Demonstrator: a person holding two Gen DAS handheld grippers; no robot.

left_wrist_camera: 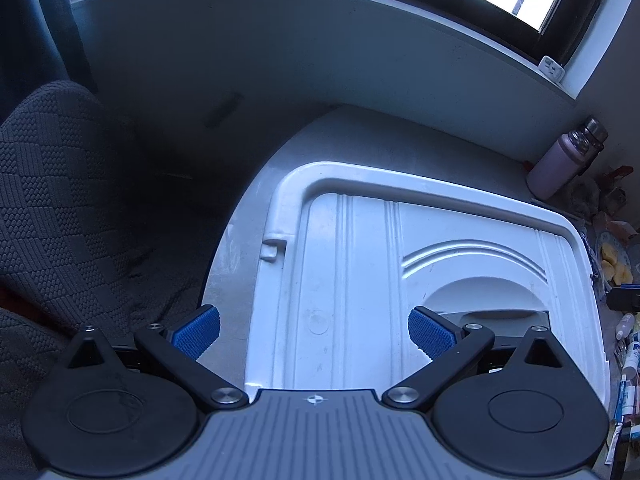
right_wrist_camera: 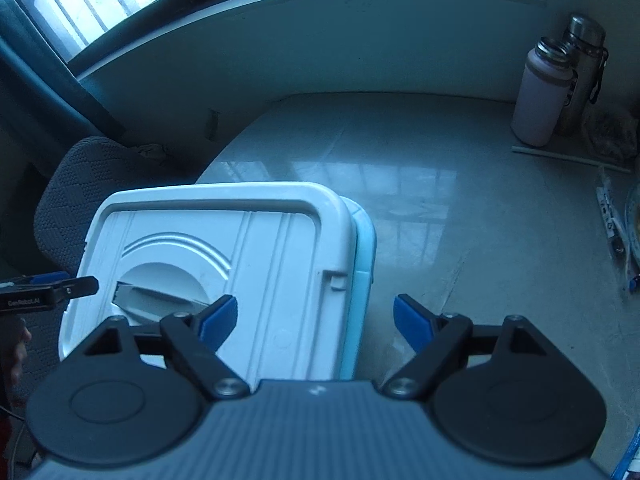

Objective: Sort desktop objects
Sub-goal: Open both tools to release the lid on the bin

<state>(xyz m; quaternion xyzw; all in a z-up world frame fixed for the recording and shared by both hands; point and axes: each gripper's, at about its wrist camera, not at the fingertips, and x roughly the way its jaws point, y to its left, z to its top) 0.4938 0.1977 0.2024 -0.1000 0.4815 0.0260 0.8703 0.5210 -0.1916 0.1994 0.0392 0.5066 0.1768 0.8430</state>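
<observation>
My left tool (left_wrist_camera: pixel 314 334) hangs spread over the white lid (left_wrist_camera: pixel 420 280) of the storage box, nothing between its blue pads (left_wrist_camera: pixel 198 330). My right tool (right_wrist_camera: pixel 316 320) is spread too, empty, above the lid's right edge where the pale blue box (right_wrist_camera: pixel 362 280) shows beneath. The box sits at the left end of the bench (right_wrist_camera: pixel 400 168), beside a dark knitted chair (left_wrist_camera: pixel 52 200). A pink bottle (right_wrist_camera: pixel 540 92) and a steel flask (right_wrist_camera: pixel 586 64) stand well apart at the back right

A lived-in home room — barred window (right_wrist_camera: pixel 100 4) above a glossy grey desk (right_wrist_camera: pixel 400 184), pale pink steel-capped flask (right_wrist_camera: pixel 540 96) beneath it.
</observation>
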